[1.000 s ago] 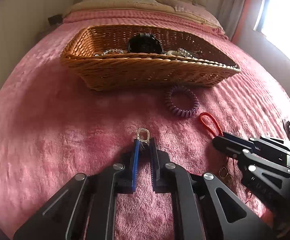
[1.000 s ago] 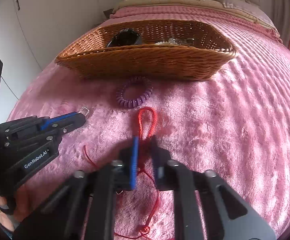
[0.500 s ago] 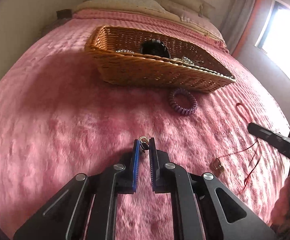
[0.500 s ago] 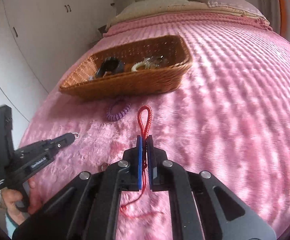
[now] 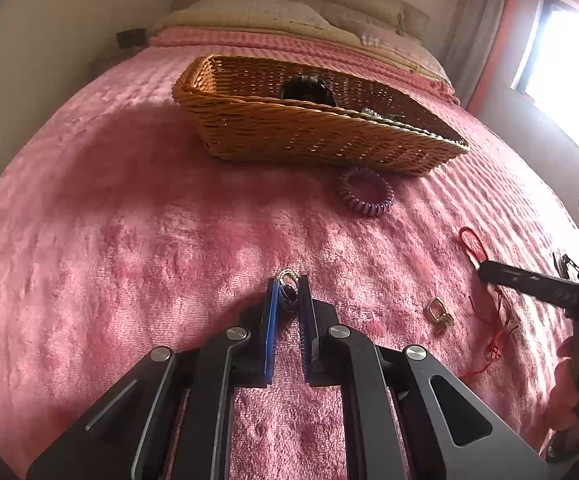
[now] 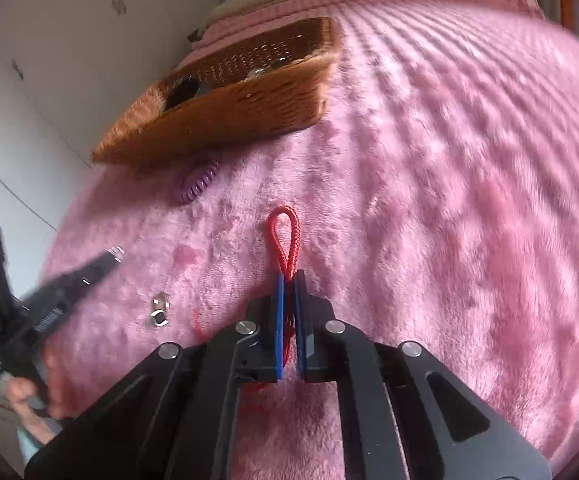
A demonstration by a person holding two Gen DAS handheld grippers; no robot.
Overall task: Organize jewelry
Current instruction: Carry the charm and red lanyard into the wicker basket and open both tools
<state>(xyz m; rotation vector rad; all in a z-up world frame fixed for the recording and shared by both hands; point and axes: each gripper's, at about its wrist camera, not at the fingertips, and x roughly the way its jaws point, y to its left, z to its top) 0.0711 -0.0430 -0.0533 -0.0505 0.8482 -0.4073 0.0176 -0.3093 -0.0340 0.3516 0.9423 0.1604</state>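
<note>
Two grippers are both pinching jewelry: I am holding a small ring [image 5: 287, 280] in my left gripper [image 5: 287, 285] and the red cord's [image 6: 285, 240] loop in my right gripper [image 6: 289, 276], over the pink bedspread [image 5: 129, 240], short of the wicker basket [image 5: 309, 136].

Bed with pink fuzzy blanket [image 5: 129, 240]. On it: wicker basket [image 5: 309, 136], purple coil hair tie [image 5: 365, 196] just in front of the basket, small gold earring [image 5: 439, 314] nearer the camera, thin red cord [image 5: 489, 320] trailing beside it.
</note>
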